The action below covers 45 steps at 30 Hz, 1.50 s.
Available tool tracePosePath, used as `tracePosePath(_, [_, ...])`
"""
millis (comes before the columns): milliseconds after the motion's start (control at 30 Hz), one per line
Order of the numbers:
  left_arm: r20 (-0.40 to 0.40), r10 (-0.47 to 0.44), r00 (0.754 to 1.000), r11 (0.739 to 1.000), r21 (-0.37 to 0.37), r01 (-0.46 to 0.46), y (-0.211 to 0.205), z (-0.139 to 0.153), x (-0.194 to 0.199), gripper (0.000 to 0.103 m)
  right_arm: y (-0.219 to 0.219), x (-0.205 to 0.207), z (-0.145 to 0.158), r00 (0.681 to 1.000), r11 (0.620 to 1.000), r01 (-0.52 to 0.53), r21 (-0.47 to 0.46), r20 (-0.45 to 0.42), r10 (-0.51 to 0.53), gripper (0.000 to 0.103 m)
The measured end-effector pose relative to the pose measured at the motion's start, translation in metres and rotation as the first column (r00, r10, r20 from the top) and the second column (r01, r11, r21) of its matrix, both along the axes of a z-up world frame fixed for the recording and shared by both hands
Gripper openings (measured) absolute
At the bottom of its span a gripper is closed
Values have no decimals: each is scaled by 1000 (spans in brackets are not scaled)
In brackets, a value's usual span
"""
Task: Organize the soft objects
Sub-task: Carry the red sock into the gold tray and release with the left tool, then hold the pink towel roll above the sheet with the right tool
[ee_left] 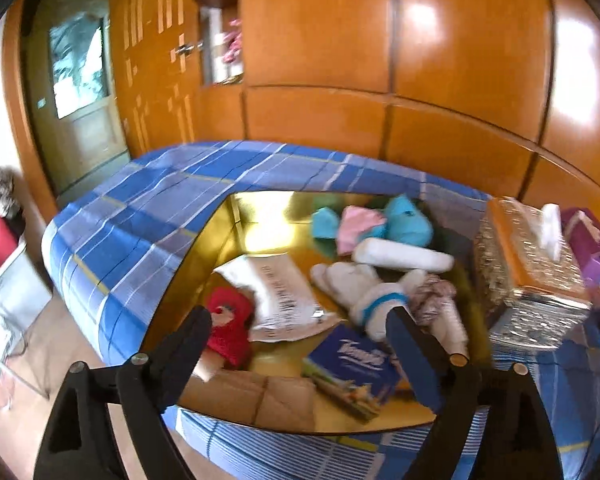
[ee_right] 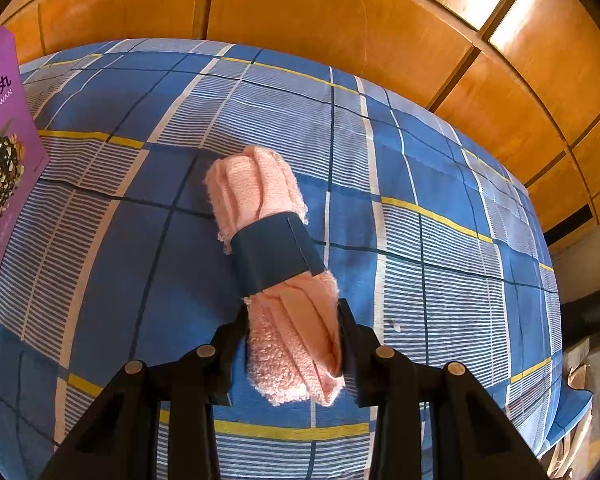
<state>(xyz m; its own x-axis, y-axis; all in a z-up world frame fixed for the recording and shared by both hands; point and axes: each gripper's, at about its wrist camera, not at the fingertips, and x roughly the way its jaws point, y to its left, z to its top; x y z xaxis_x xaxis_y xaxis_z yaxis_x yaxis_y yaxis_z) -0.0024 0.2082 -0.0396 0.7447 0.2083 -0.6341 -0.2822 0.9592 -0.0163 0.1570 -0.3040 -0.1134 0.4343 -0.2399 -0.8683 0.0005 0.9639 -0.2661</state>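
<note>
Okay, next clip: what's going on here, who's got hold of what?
A person is sorting soft things on a bed with two handheld grippers. The right gripper is shut on a rolled pink towel with a dark band round its middle, held above the plaid sheet. The left gripper is open and empty, hovering over a gold box already holding plush toys, a white roll, a tissue pack and other bits.

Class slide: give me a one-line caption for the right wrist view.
Right gripper shut on a rolled pink towel with a blue band, over the blue plaid bed.
</note>
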Motion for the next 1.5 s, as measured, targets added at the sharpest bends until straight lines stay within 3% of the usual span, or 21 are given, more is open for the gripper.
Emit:
tracePosePath(700, [-26, -213, 977, 975, 63, 214, -79, 7, -3, 92, 0, 1, 2, 1000, 1000, 0, -12, 0, 0, 36])
tracePosePath(1200, [-45, -254, 966, 965, 57, 256, -88, 3, 1, 92, -5, 9, 1, 999, 998, 36, 46, 21, -37, 37])
tracePosePath(1500, [-47, -272, 961, 960, 50, 274, -86, 3, 0, 92, -14, 14, 5, 995, 985, 98, 141, 7, -100, 35])
